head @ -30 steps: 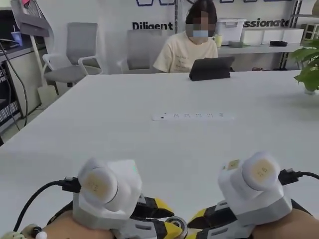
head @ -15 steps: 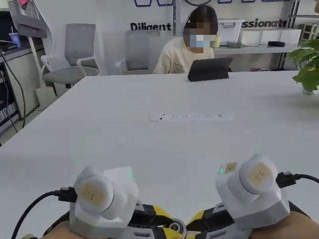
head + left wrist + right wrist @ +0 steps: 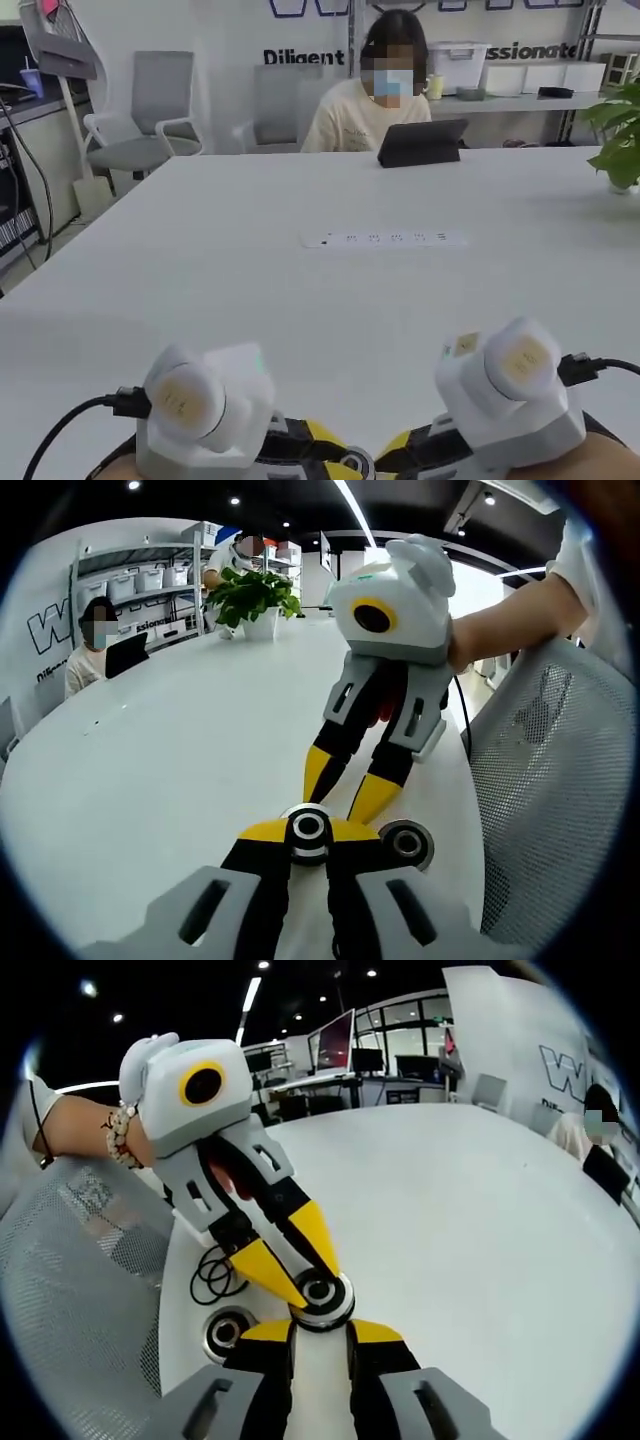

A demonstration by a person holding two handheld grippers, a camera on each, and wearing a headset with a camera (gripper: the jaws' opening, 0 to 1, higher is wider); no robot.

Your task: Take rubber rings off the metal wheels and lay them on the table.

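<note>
A small metal wheel (image 3: 307,830) is pinched between the yellow tips of my left gripper (image 3: 308,832), which is shut on it. My right gripper (image 3: 320,1328) meets the same wheel (image 3: 322,1298) from the opposite side, its tips closed onto the rim. In the head view both grippers sit at the bottom edge, left gripper (image 3: 325,445) and right gripper (image 3: 395,450), with the wheel (image 3: 352,462) between them. A second wheel (image 3: 407,842) with a black rubber ring lies on the table beside them. Loose black rubber rings (image 3: 215,1275) lie near the table edge.
The white table (image 3: 330,300) stretches ahead, with a power strip (image 3: 385,239) at its middle. A person sits at the far side behind a tablet (image 3: 422,142). A potted plant (image 3: 620,140) stands at the right. A mesh chair back (image 3: 560,780) is close behind the table edge.
Both grippers have stayed together on the wheel. They sit slightly lower in the head view, which has tilted a little.
</note>
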